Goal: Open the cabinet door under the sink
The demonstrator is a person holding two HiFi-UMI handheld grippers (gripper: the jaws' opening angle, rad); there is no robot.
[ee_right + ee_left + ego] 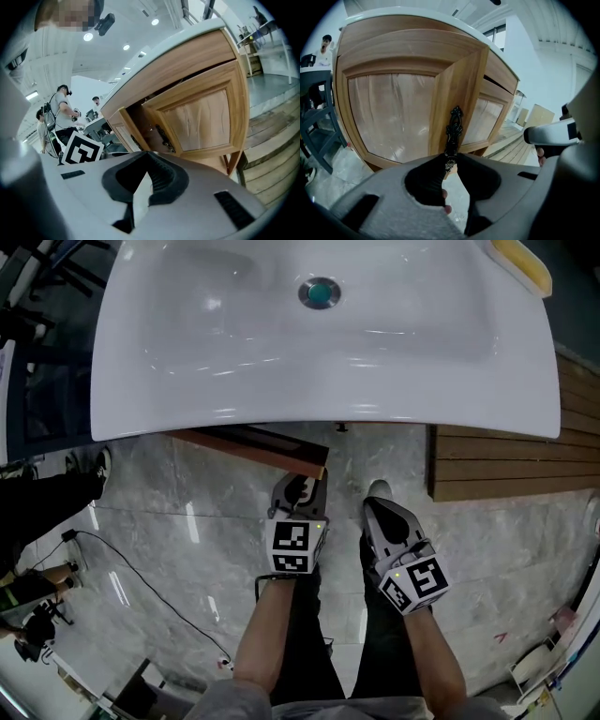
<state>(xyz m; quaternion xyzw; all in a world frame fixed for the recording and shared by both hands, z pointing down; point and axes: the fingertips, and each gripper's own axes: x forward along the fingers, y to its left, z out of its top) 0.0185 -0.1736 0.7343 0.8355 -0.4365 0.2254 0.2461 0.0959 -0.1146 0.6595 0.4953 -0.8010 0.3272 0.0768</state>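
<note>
The wooden cabinet stands under the white sink (281, 334). Its left door (454, 93) is swung partly out, with its edge toward me; from above it shows as a brown strip (253, 446). A black ornate handle (453, 126) runs down that door edge. My left gripper (298, 491) is shut on the handle's lower end (450, 161). The right door (201, 117) sits nearly flush, with a thin gap above it. My right gripper (379, 495) hangs beside the left one, apart from the cabinet, its jaws shut (146, 153) with nothing in them.
A slatted wooden platform (506, 460) lies on the marble floor to the right of the cabinet. A black cable (141, 577) trails over the floor at left. Dark chair legs (318, 136) stand left of the cabinet. People (61, 108) stand in the background.
</note>
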